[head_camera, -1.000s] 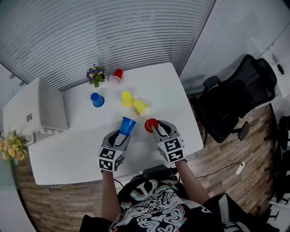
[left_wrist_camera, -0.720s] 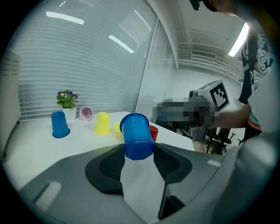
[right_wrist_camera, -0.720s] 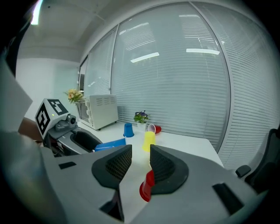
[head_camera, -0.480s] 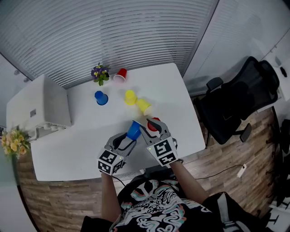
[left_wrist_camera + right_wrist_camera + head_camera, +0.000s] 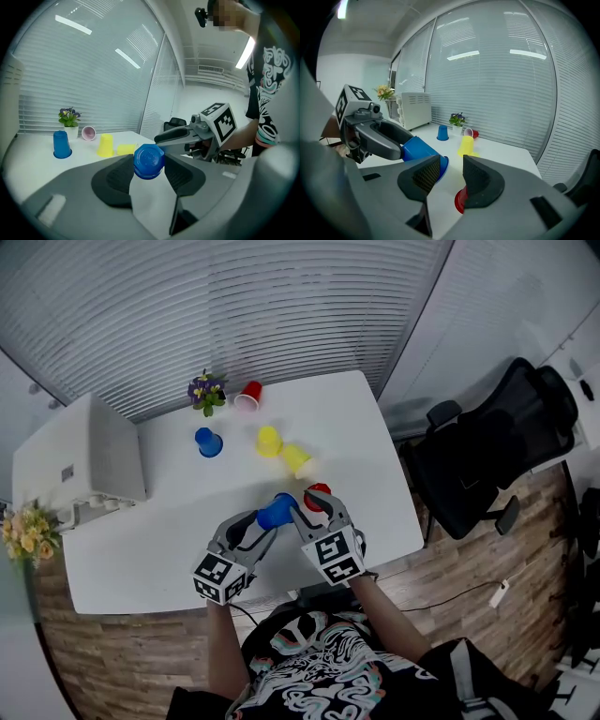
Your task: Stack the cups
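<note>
Blue cup [image 5: 277, 512] is off the table [image 5: 169, 549], tipped sideways just left of the red cup [image 5: 317, 493]. The left gripper [image 5: 149, 171] clamps it near the base, likely so its mouth can go over the red cup. Right gripper [image 5: 451, 171] hovers at the red cup, jaws just opened partway, nothing pinched, probably leaving it free as the stack base.

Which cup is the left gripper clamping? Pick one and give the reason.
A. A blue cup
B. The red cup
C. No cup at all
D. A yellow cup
A: in the left gripper view a blue cup lies tipped on its side, base toward the camera, and the pads of the left gripper press on it from both sides.
</note>
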Demonstrator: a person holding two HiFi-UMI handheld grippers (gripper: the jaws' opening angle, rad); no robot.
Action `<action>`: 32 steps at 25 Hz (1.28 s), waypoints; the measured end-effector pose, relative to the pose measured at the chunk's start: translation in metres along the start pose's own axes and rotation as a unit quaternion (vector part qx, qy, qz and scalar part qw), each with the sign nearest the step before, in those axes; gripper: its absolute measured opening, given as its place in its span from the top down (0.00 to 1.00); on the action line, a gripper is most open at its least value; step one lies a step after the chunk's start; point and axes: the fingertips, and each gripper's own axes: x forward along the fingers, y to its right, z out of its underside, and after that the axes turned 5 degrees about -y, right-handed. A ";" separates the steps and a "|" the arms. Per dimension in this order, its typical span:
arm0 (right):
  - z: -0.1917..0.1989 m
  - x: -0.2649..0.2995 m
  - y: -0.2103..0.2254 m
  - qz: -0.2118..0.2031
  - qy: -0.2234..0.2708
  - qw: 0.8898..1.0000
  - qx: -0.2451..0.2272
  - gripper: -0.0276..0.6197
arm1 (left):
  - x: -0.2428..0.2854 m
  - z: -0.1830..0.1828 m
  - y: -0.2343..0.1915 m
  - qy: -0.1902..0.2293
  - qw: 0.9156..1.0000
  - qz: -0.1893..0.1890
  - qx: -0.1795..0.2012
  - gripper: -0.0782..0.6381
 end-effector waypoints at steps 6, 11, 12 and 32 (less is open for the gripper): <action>0.006 0.002 -0.006 -0.006 -0.011 1.000 0.002 0.73 | 0.012 -0.008 0.004 0.005 1.000 -0.001 0.018 0.61; 0.008 -0.004 0.011 0.012 -0.006 1.000 0.016 0.74 | 0.019 -0.003 -0.003 -0.010 1.000 -0.018 0.022 0.61; 0.009 -0.005 0.015 0.017 -0.003 1.000 0.020 0.75 | 0.020 -0.002 -0.005 -0.014 0.999 -0.022 0.022 0.61; 0.048 0.011 0.035 0.020 -0.051 0.997 0.051 0.80 | 0.048 0.033 -0.031 -0.110 0.989 -0.082 0.060 0.61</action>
